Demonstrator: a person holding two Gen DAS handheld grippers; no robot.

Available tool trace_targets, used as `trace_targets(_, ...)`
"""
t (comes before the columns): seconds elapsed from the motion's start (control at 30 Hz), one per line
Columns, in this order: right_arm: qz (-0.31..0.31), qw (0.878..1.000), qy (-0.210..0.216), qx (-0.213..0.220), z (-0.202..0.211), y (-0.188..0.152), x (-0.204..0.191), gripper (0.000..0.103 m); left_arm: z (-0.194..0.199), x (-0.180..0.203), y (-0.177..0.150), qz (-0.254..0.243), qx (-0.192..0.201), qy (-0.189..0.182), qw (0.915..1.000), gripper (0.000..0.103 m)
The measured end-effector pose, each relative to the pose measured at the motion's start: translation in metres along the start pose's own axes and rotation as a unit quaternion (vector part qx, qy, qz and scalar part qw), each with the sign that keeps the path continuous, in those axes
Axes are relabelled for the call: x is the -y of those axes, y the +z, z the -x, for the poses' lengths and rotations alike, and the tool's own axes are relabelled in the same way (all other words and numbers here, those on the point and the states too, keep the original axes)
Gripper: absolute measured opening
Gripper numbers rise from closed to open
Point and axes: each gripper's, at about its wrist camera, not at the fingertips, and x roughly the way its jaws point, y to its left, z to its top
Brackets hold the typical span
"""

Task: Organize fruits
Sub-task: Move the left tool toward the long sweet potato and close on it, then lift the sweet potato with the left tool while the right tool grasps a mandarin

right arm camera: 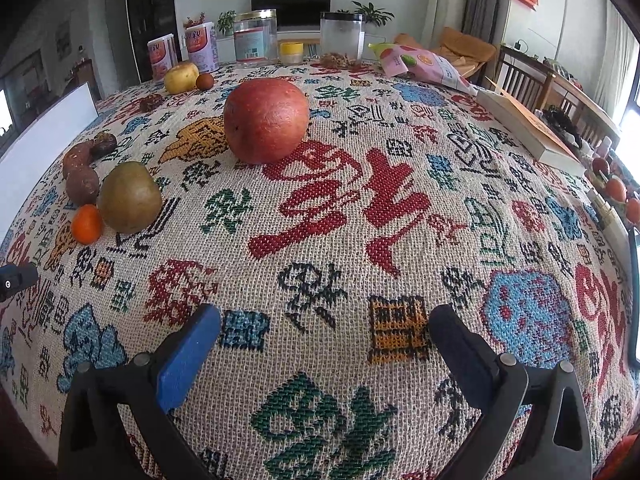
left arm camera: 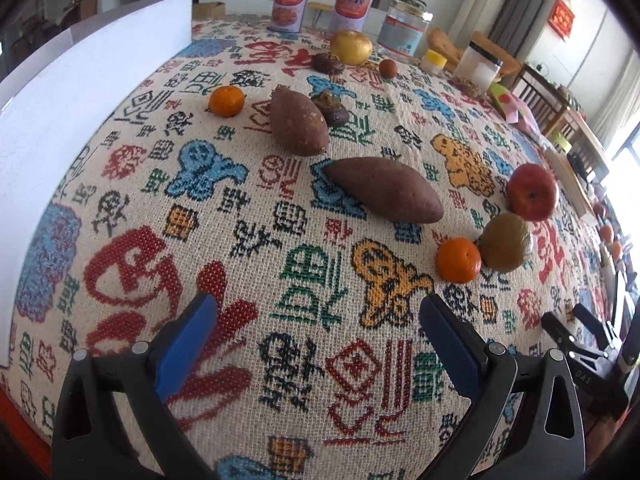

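Observation:
On the patterned tablecloth (left arm camera: pixel 280 264) lie two sweet potatoes (left arm camera: pixel 298 120) (left arm camera: pixel 386 189), a red apple (left arm camera: pixel 532 192), a green-brown kiwi-like fruit (left arm camera: pixel 506 242), two tangerines (left arm camera: pixel 458 260) (left arm camera: pixel 226 101), a yellow pear (left arm camera: pixel 351 47), a small brown fruit (left arm camera: pixel 387 68) and dark mushrooms (left arm camera: pixel 330 105). My left gripper (left arm camera: pixel 316 312) is open and empty, near the front edge. My right gripper (right arm camera: pixel 324 324) is open and empty; the apple (right arm camera: pixel 266 120) lies ahead of it, the kiwi-like fruit (right arm camera: pixel 130 198) and a tangerine (right arm camera: pixel 87 224) to its left.
A white board (left arm camera: pixel 80 92) stands along the left side. Cans (left arm camera: pixel 291 4), jars (right arm camera: pixel 255 38) and a snack bag (right arm camera: pixel 424 62) line the far edge. A book-like box (right arm camera: pixel 532 128) lies at the right. The right gripper's body (left arm camera: pixel 580 340) shows in the left wrist view.

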Motion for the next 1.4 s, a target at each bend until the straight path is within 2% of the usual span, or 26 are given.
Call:
trace_targets(0.07, 0.000, 1.000, 0.001, 0.000, 0.000, 0.000, 0.000, 0.103, -0.002, -0.003, 0.030, 0.005, 0.018, -0.007, 0.9998, 0.101)
trace_targets(0.17, 0.001, 1.000, 0.000, 0.000, 0.000, 0.000, -0.001, 0.103, -0.021, -0.004, 0.075, 0.004, 0.019, -0.005, 0.9998, 0.099)
trace_targets(0.2, 0.001, 1.000, 0.000, 0.000, 0.000, 0.000, -0.001, 0.103, -0.030, -0.006, 0.086, 0.005, 0.013, -0.004, 0.9999, 0.093)
trace_targets(0.23, 0.000, 1.000, 0.000, 0.000, 0.000, 0.000, -0.001, 0.103, -0.040, -0.007, 0.095, 0.006, 0.002, -0.002, 1.0000, 0.082)
trace_targets(0.37, 0.000, 1.000, 0.001, 0.000, 0.000, 0.000, -0.001, 0.103, -0.072, -0.014, 0.106, 0.021, -0.039, 0.003, 0.9990, 0.063)
trace_targets(0.4, 0.000, 1.000, 0.001, -0.001, 0.000, 0.000, -0.001, 0.103, -0.075, -0.014, 0.105, 0.017, -0.042, 0.004, 0.9990, 0.046)
trace_targets(0.43, 0.001, 1.000, 0.001, -0.001, 0.000, 0.001, -0.001, 0.103, -0.074, -0.013, 0.103, 0.010, -0.036, 0.003, 0.9993, 0.045)
trace_targets(0.57, 0.002, 1.000, 0.004, -0.001, 0.000, 0.001, -0.002, 0.103, -0.057, -0.015, 0.084, -0.015, -0.032, 0.000, 0.9994, 0.045)
trace_targets(0.83, 0.000, 1.000, 0.006, -0.002, -0.001, 0.001, -0.001, 0.103, -0.005, -0.030, 0.018, -0.060, -0.075, -0.020, 0.9952, 0.045)
trace_targets(1.0, 0.000, 1.000, 0.006, -0.002, -0.001, 0.002, -0.001, 0.103, 0.013, -0.033, -0.014, -0.070, -0.070, -0.010, 0.9950, 0.045)
trace_targets(1.17, 0.000, 1.000, 0.006, -0.002, -0.001, 0.001, -0.001, 0.103, 0.014, -0.035, -0.018, -0.062, -0.052, -0.007, 0.9967, 0.048)
trace_targets(1.3, 0.000, 1.000, 0.006, -0.002, -0.001, 0.001, -0.001, 0.103, 0.017, -0.036, -0.020, -0.064, -0.043, 0.003, 0.9970, 0.062)
trace_targets(1.4, -0.002, 1.000, 0.009, -0.003, -0.001, 0.001, 0.000, 0.103, 0.018, -0.039, -0.023, -0.059, -0.042, 0.004, 0.9974, 0.065)
